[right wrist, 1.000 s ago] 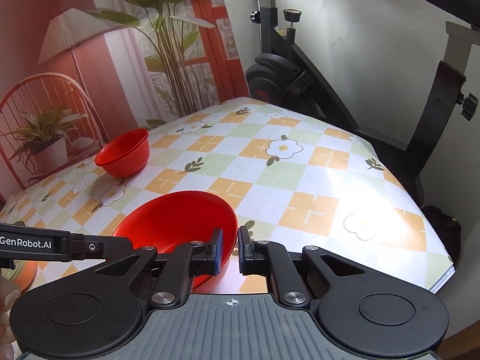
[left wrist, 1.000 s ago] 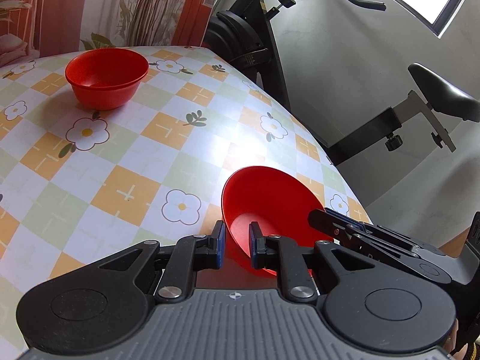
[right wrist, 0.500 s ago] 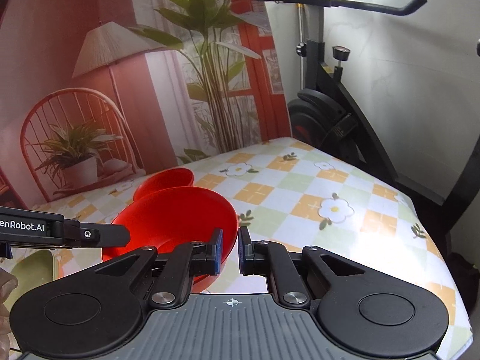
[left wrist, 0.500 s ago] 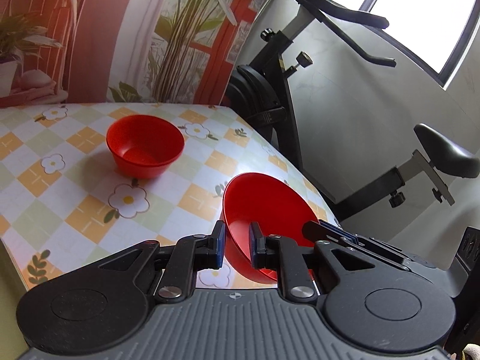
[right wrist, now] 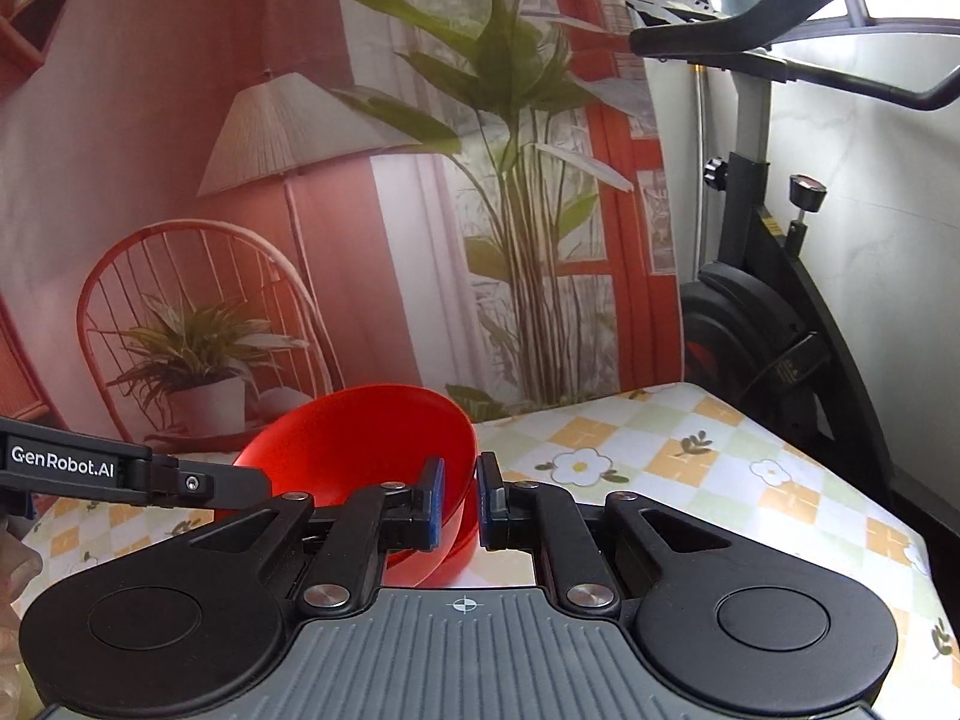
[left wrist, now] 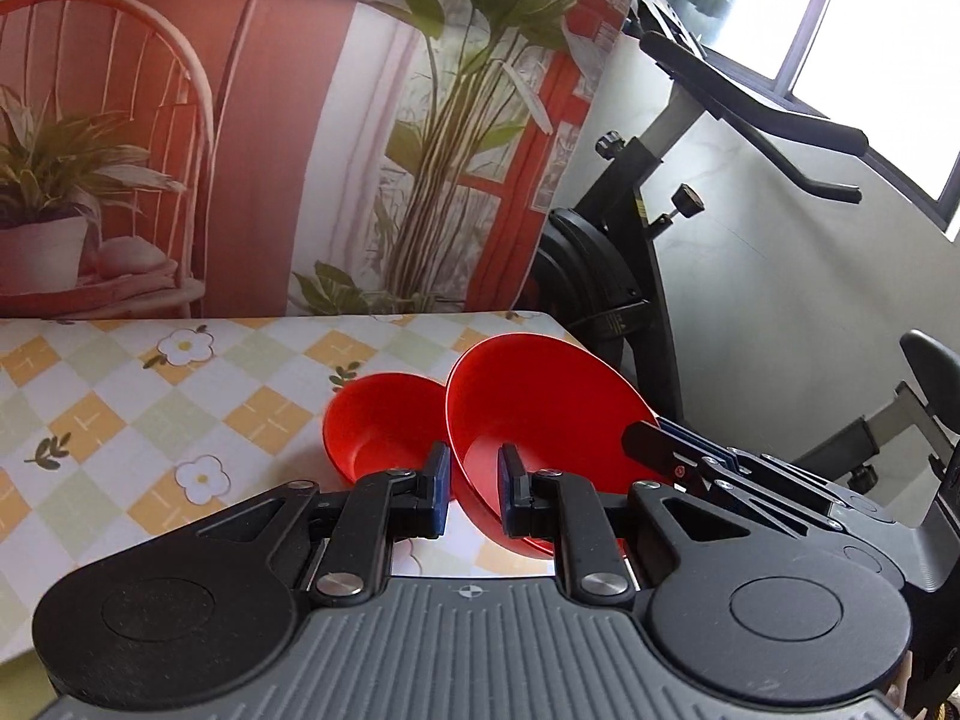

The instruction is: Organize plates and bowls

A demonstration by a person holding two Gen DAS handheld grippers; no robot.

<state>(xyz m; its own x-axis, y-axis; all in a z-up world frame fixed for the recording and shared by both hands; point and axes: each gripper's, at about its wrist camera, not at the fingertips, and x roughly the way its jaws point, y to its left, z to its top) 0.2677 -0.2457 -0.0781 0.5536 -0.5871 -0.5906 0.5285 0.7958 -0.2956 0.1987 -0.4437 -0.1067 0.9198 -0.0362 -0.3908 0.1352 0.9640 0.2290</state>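
While clamped from both sides — left gripper (left wrist: 471, 483) on near rim, right gripper (right wrist: 459, 495) on opposite rim — red bowl (left wrist: 540, 414) hangs tilted over checked table (left wrist: 120, 414), just beside second red bowl (left wrist: 384, 420), possibly touching it.

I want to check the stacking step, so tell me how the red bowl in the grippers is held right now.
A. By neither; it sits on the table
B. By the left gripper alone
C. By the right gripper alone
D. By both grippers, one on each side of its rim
D: the left gripper pinches the held bowl at its near rim, and the right gripper clamps the rim on the other side.
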